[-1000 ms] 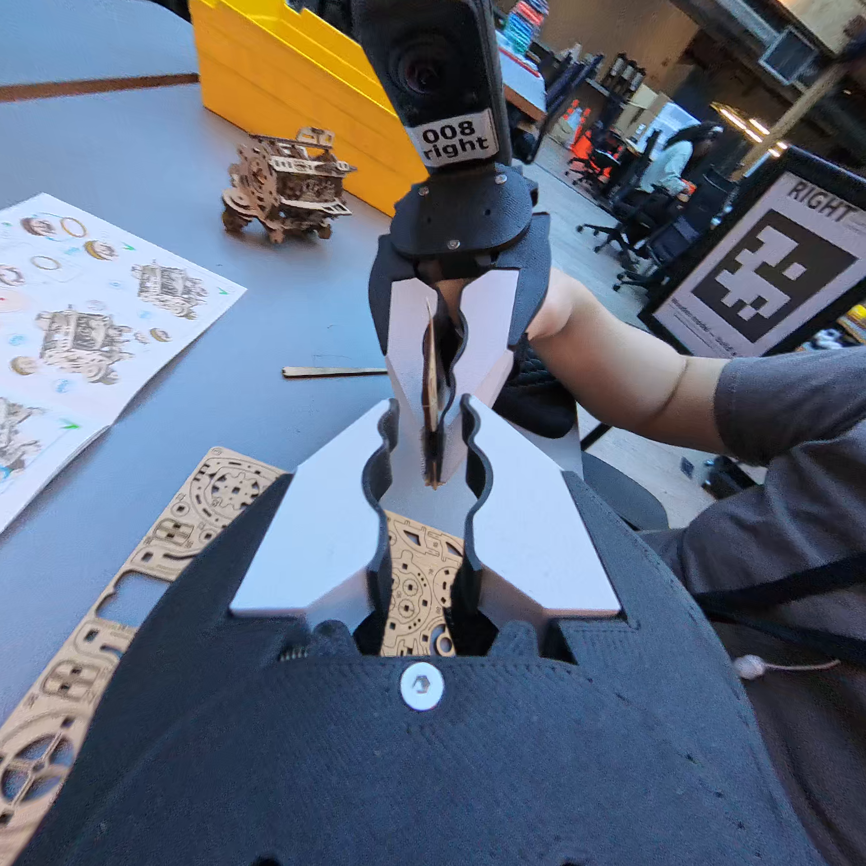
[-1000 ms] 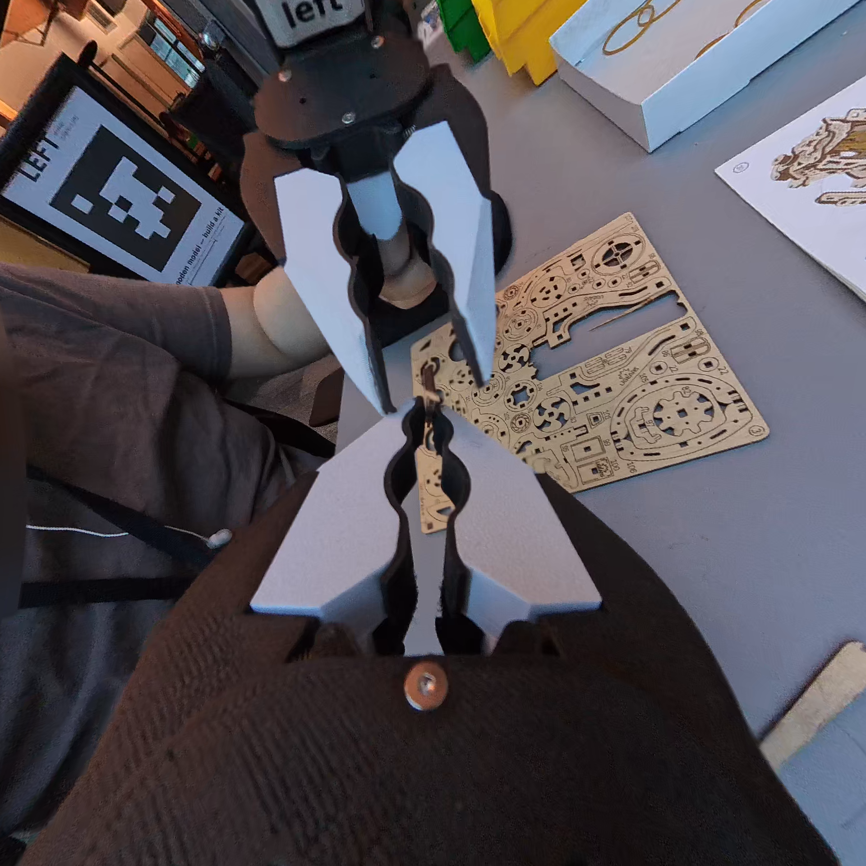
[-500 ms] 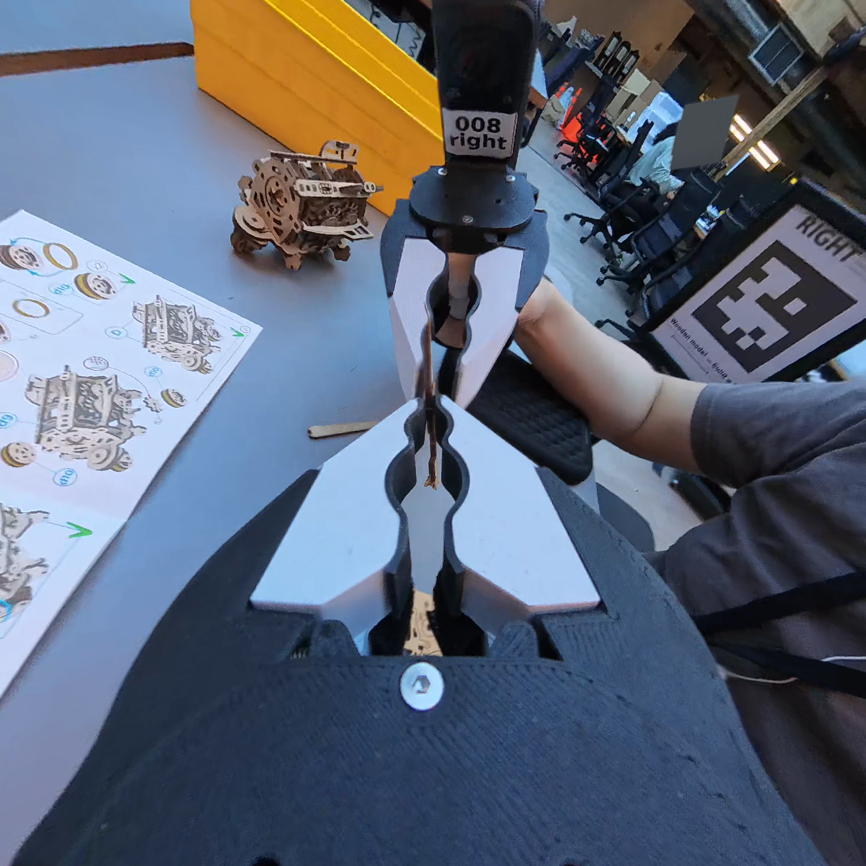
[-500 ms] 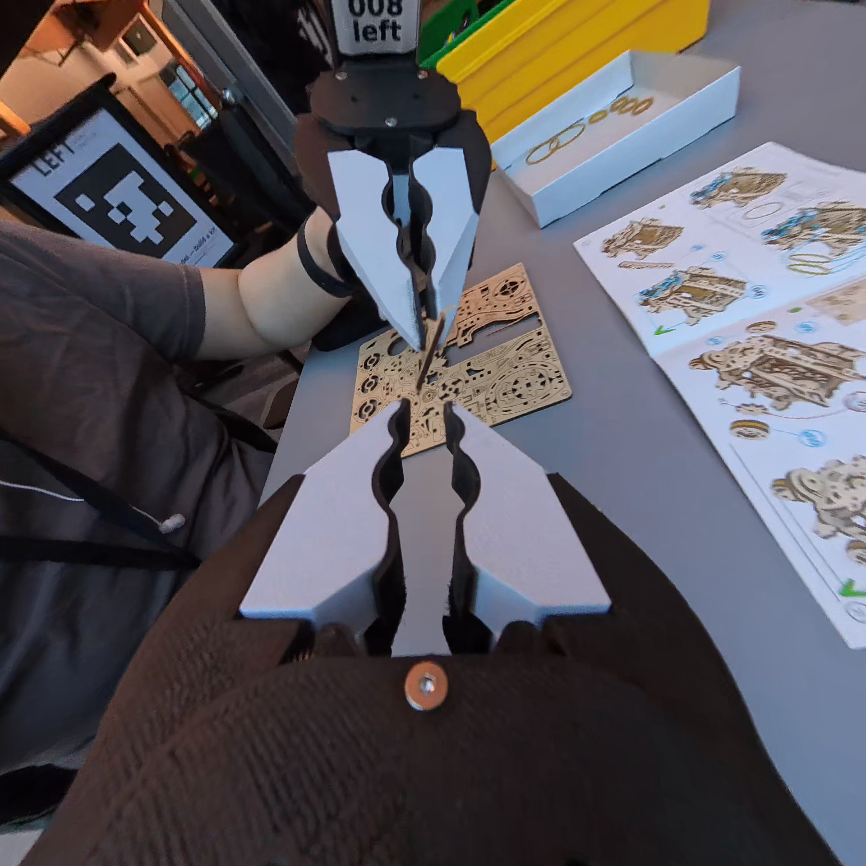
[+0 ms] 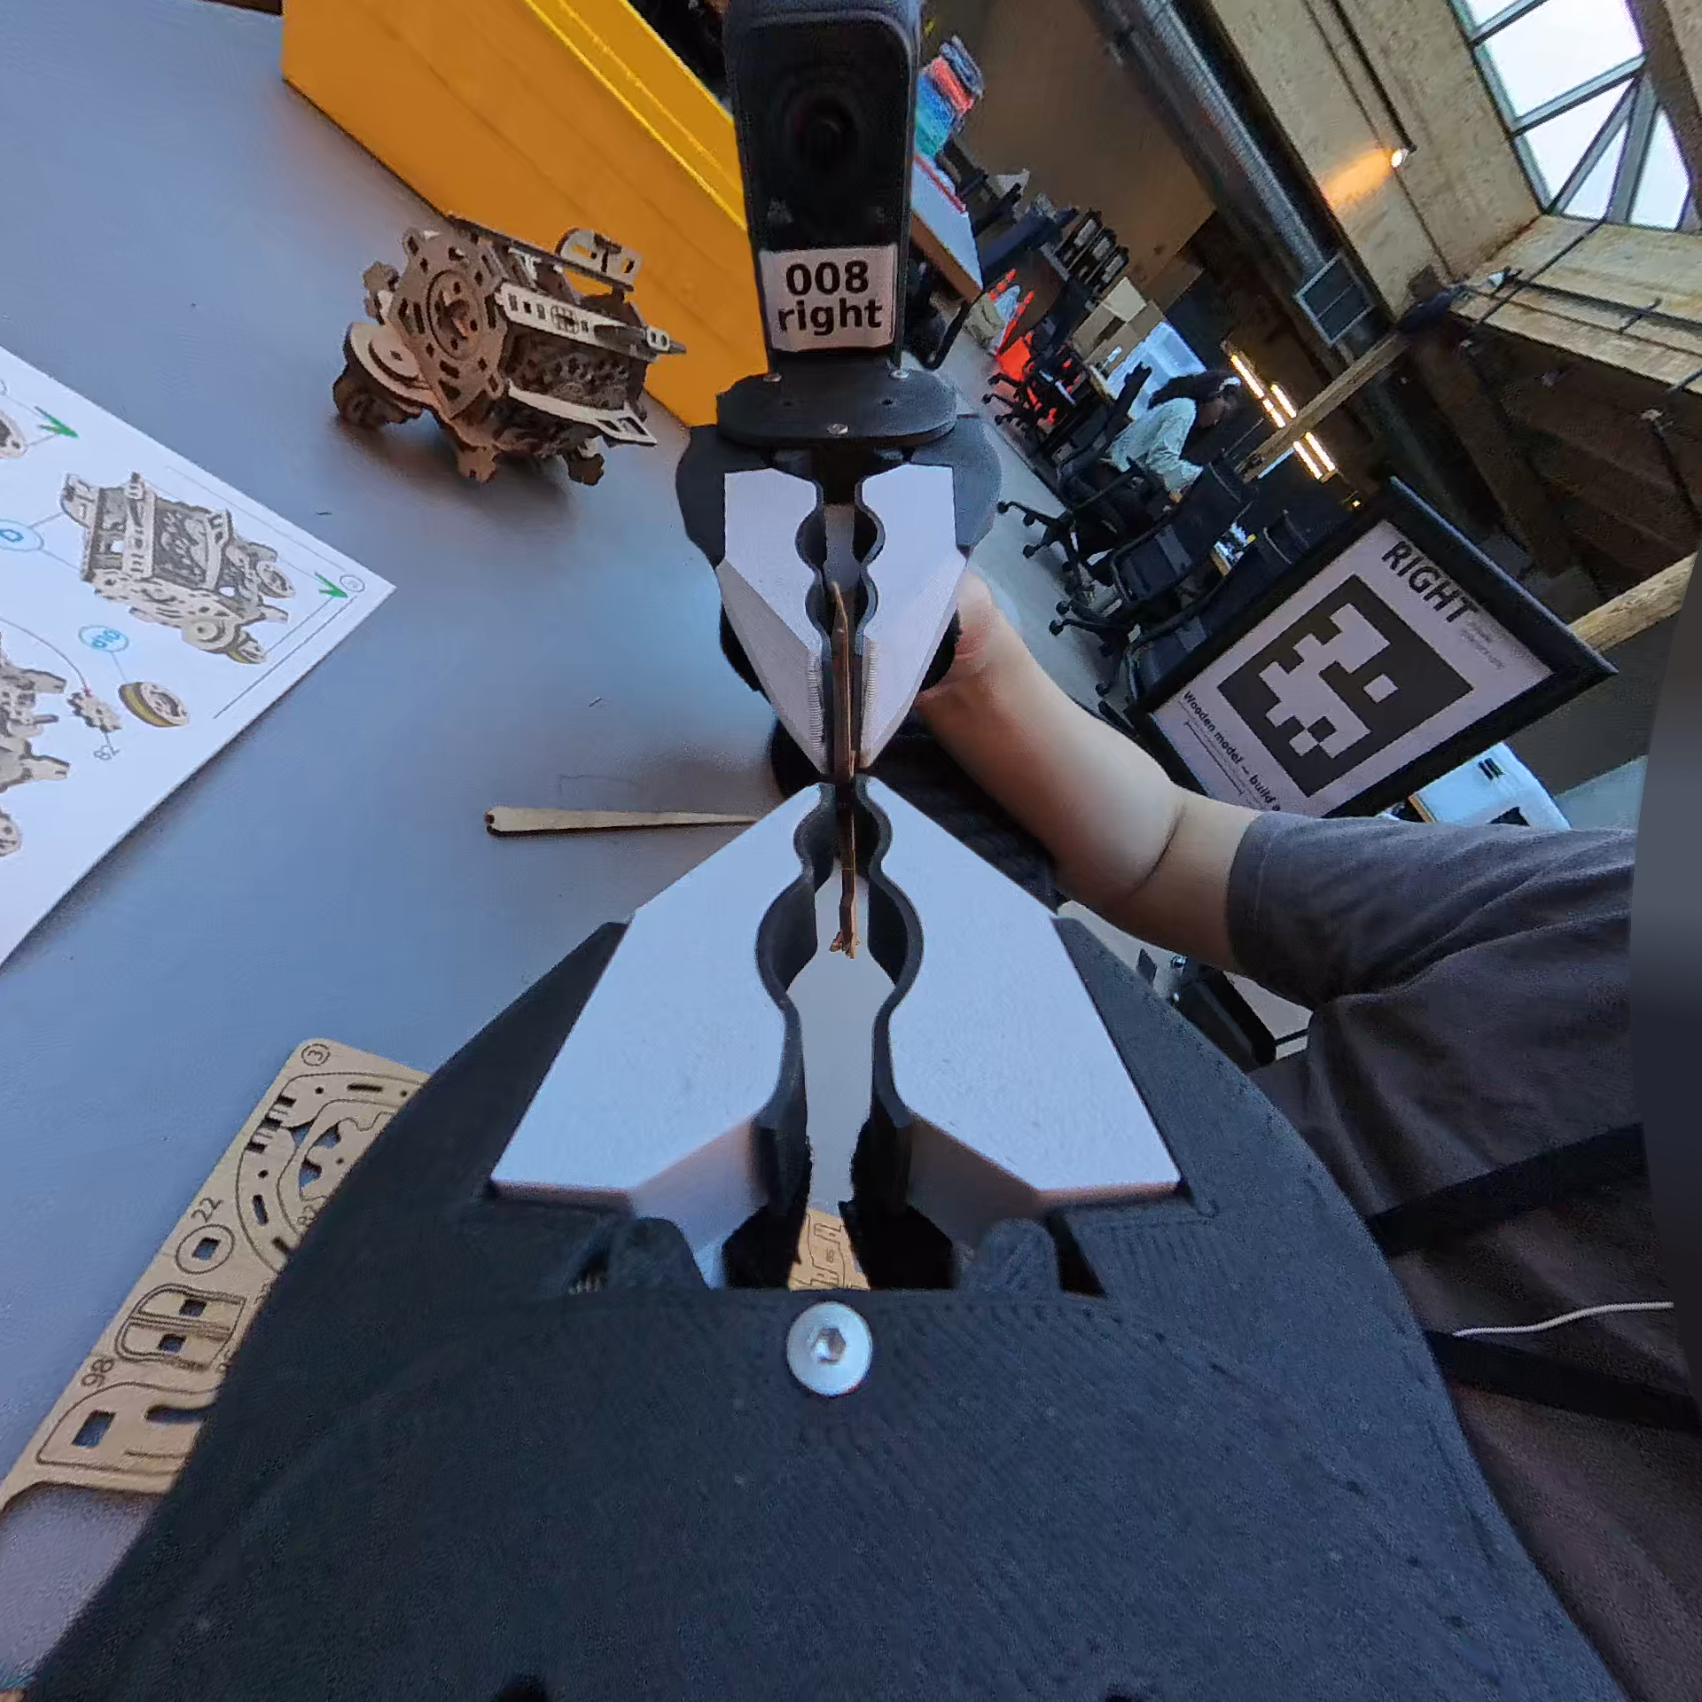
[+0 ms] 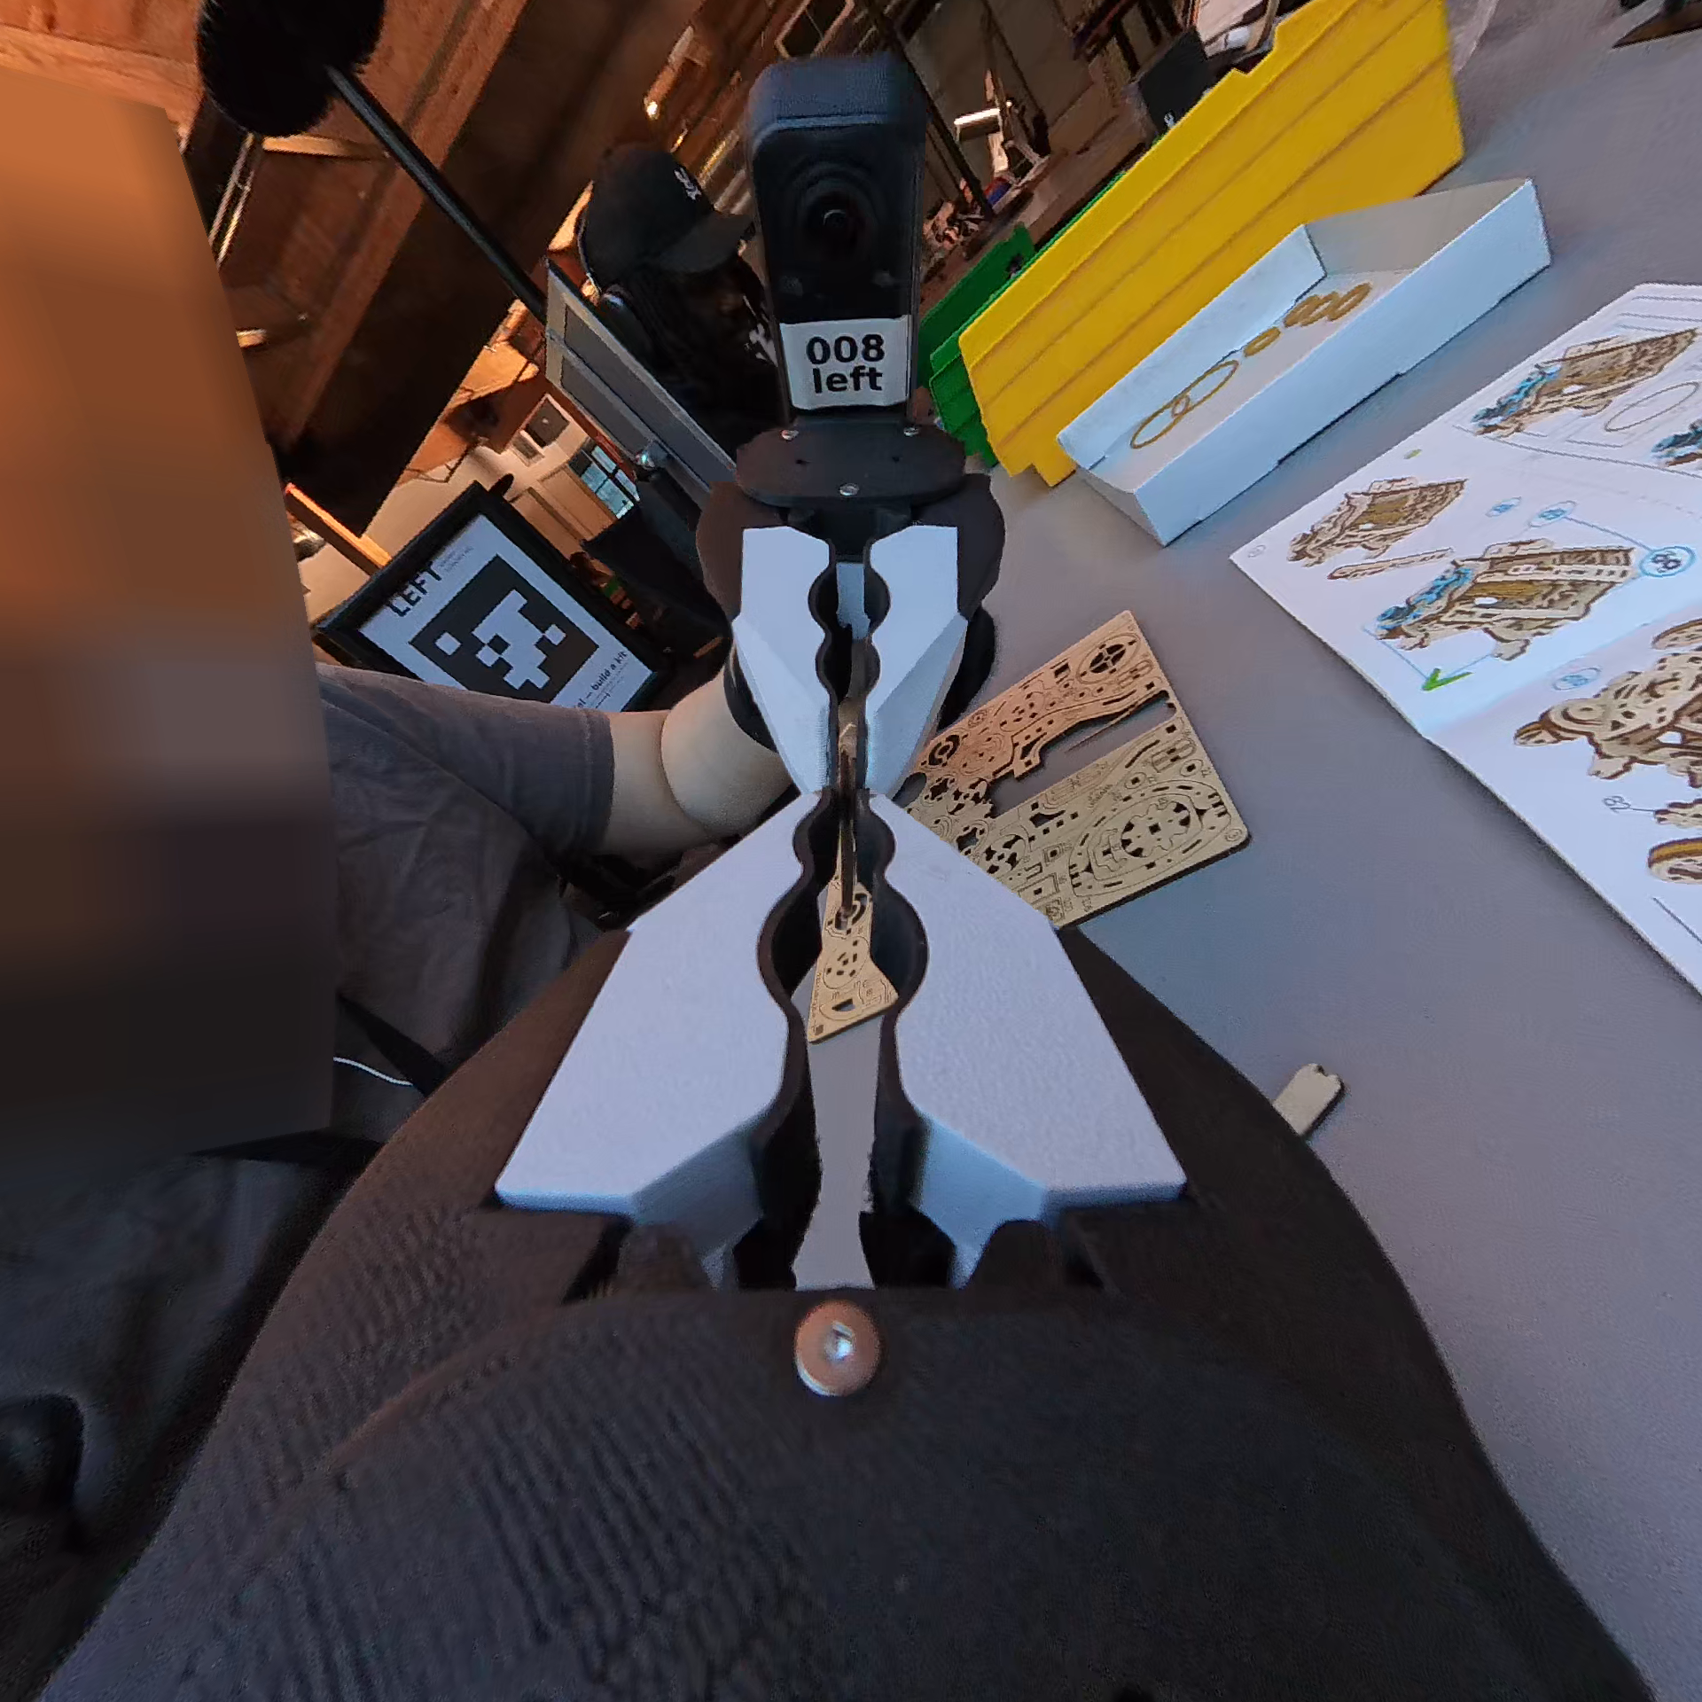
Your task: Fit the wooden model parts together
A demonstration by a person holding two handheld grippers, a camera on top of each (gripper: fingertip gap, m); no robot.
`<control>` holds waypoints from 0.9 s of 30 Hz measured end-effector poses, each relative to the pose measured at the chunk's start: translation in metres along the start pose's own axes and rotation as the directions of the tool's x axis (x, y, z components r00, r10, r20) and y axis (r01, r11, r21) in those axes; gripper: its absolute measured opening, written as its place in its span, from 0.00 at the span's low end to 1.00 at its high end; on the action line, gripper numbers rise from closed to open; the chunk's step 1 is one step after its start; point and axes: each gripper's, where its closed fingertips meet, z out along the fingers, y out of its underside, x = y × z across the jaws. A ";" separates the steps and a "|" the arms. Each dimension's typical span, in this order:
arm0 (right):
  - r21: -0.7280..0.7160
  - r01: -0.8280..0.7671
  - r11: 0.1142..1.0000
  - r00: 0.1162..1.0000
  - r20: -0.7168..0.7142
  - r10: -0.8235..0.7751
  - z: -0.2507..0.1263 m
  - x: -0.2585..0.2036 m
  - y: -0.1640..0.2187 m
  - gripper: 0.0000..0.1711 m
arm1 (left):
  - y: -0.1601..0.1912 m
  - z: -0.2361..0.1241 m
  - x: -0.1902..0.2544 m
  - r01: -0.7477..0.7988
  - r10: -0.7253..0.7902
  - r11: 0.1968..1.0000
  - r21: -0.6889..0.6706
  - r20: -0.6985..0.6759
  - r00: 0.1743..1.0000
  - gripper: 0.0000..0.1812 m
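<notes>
The wooden model part (image 5: 845,774), a thin flat piece seen on its edge, is hanging in the air above the grey table (image 5: 442,737), between the two grippers that are facing each other tip to tip. The left gripper (image 5: 843,810) is clenching on the near end of the piece, whose lower end is showing in the gap between the fingers. The right gripper (image 5: 843,751) is grasping the far end of it, with its white fingers (image 5: 783,635) closed onto the strip. In the right wrist view the same part (image 6: 843,884) is running from the right gripper (image 6: 840,810) into the left gripper (image 6: 843,774), and both are pressing on it (it looks like one strip there, but a joint I cannot tell).

On the table a flat wooden sheet (image 6: 1087,810) with cut-out shapes is lying near the person's side, just under the left gripper. A loose wooden stick (image 5: 617,820) is lying on the table to the left of the grippers. Farther away, an assembled wooden model (image 5: 497,368) is standing beside a yellow bin (image 5: 516,120). An instruction sheet (image 5: 157,589) is lying at the left, and a white box tray (image 6: 1289,368) is resting next to the yellow bin. The person's forearm (image 5: 1059,783) is reaching in from the right.
</notes>
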 end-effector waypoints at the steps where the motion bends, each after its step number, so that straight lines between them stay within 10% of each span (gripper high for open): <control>1: 0.022 -0.001 1.000 1.000 0.001 0.001 -0.002 -0.003 -0.003 0.00 | -0.002 0.000 0.003 -0.005 0.005 1.000 0.017 -0.019 1.000 0.01; 27: 0.119 0.021 0.993 0.971 -0.239 0.008 0.004 0.014 -0.009 0.02 | -0.002 0.001 -0.014 -0.115 0.108 0.992 0.043 0.146 0.983 0.00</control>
